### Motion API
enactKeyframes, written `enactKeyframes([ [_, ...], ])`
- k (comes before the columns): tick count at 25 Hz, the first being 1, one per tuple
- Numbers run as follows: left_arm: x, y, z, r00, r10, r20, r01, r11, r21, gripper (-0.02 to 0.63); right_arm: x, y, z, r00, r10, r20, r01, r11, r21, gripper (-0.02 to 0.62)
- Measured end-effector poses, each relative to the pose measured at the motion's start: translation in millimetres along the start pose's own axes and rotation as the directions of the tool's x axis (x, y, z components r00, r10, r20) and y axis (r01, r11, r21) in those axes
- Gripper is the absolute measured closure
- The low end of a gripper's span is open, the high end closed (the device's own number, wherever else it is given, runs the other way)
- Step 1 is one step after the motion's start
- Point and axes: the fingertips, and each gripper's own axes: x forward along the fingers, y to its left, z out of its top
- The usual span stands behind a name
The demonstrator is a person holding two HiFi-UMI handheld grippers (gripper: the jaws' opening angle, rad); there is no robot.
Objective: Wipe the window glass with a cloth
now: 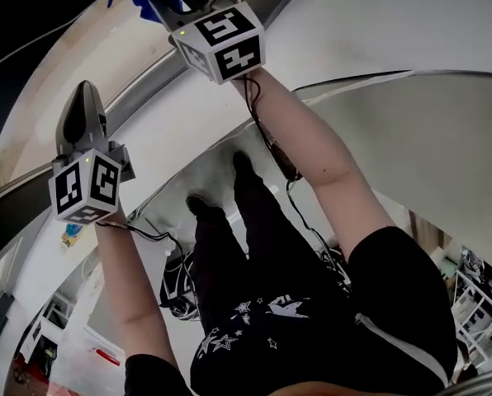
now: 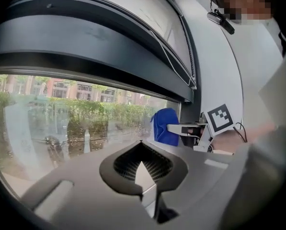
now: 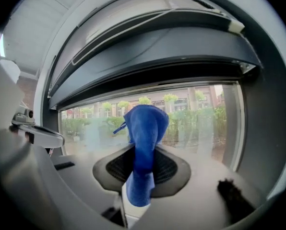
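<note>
Window glass point(image 3: 196, 116): broad pane under a dark grey frame point(image 3: 148, 51), spanning 9 to 3 o'clock in the right gripper view. Left gripper point(image 2: 141, 152): fingers pressed together, nothing between them, facing the pane. Right gripper point(image 3: 143, 163): fingers clamped on a blue cloth point(image 3: 145, 123), which bunches toward 12 o'clock before the glass.

window glass point(image 3: 196, 119) lies clear; dark frame point(image 3: 157, 51) overhangs above.

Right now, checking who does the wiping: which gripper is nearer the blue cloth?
Right. The right gripper is shut on the blue cloth, holding it up before the window glass. The left gripper, shut and empty, is apart, off to the cloth's left.
</note>
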Motion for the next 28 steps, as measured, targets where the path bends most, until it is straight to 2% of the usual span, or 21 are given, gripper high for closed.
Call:
enactKeyframes([
  [3,15,-15,-3,1.000,-0.020,0.001,0.020,1.000,0.004,0.597,-6,-30,-5,0.999,-0.046,0.001,0.046,0.999,0.010,0.509],
  [10,68,-74,-2,0.998,-0.069,-0.008,0.069,0.998,0.001,0.597,-42,-144,-9,0.980,-0.200,0.005,0.199,0.977,0.083,0.509],
  [15,76,-82,-3,0.997,-0.071,0.013,0.071,0.997,-0.028,0.597,-52,-157,-5,0.974,-0.223,0.033,0.218,0.970,0.112,0.509],
  [18,72,-75,-12,0.999,-0.048,0.018,0.049,0.997,-0.053,0.597,-49,-150,-10,0.980,-0.198,0.024,0.194,0.974,0.115,0.509],
  [21,55,-48,-27,1.000,0.010,0.009,-0.009,0.998,-0.061,0.597,-46,-122,-18,0.986,-0.168,0.012,0.165,0.979,0.120,0.509],
  [25,11,1,-42,0.997,0.082,0.003,-0.081,0.994,-0.071,0.597,-36,-48,-35,0.996,-0.087,-0.015,0.088,0.988,0.131,0.509],
  [28,-39,49,-56,0.987,0.160,0.003,-0.160,0.984,-0.083,0.597,-19,35,-55,0.998,0.035,-0.050,-0.028,0.991,0.129,0.509],
])
